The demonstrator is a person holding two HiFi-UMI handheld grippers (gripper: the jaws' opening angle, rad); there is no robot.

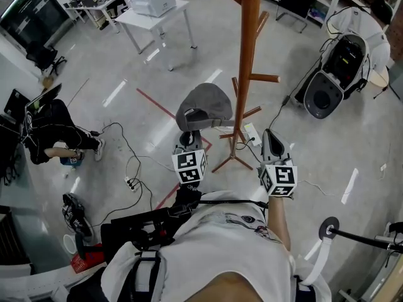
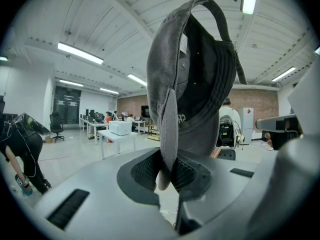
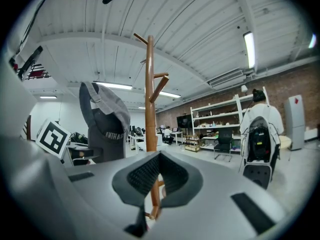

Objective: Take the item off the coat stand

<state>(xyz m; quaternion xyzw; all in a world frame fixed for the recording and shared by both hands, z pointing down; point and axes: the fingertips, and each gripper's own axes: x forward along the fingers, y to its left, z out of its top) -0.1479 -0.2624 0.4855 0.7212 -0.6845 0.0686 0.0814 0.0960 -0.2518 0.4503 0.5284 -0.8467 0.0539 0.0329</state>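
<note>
A grey cap (image 1: 204, 106) hangs from my left gripper (image 1: 191, 134), just left of the wooden coat stand (image 1: 247, 55) and apart from its pole. The left gripper view has the cap (image 2: 200, 84) standing upright above the left gripper (image 2: 167, 171), whose pads are shut on its brim. My right gripper (image 1: 272, 137) is held at the stand's right side, near its foot in the head view. In the right gripper view the right gripper (image 3: 159, 174) is shut and holds nothing; the stand (image 3: 149, 84) rises straight ahead, with the cap (image 3: 102, 119) to its left.
A white table (image 1: 154, 11) with a box on it stands behind the stand. At the right is an open grey case (image 1: 334, 74). A person (image 1: 50, 131) crouches at the left by cables and a power strip (image 1: 129, 181) on the floor.
</note>
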